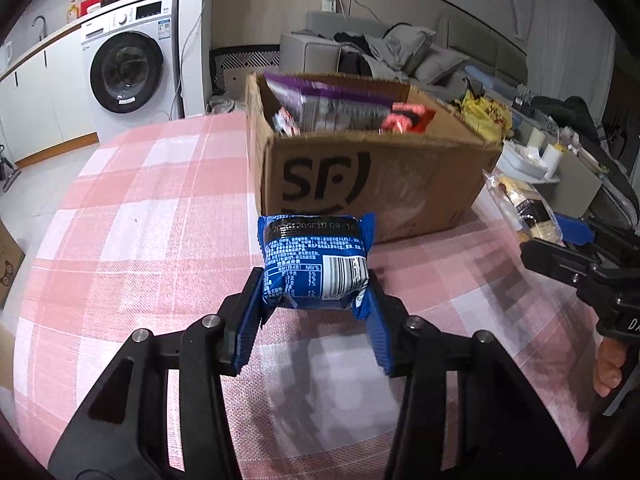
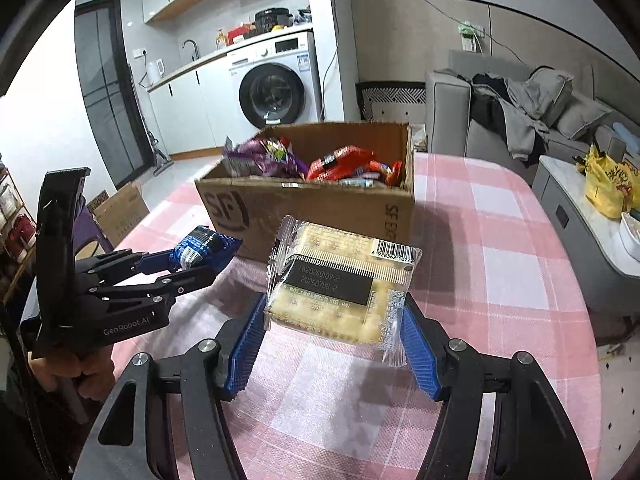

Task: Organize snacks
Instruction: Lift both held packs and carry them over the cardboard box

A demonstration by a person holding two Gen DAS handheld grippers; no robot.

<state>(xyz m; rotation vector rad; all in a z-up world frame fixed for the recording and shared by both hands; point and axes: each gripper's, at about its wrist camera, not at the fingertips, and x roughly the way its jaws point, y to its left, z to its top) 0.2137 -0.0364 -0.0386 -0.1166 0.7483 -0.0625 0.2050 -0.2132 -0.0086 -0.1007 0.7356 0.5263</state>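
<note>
Snacks are held in both claws, clear of the table (image 1: 140, 208), presumably for dropping into the cardboard box (image 1: 372, 184) that stands just ahead of them. A blue wrapped snack packet (image 1: 316, 260) is clamped between the ribbed blue pads of the left claw (image 1: 316, 304), gripped across its lower end so that most of the packet juts forward toward the box wall. A clear-wrapped pack of pale crackers (image 2: 340, 284) is pinched at its two side edges by the right claw (image 2: 336, 332), whose jaws are set wider to suit the broader pack. Purple and red packets (image 2: 340, 164) are already seen inside the box, beyond both claws. Judging by this, each load needs lifting over the near rim before release.
</note>
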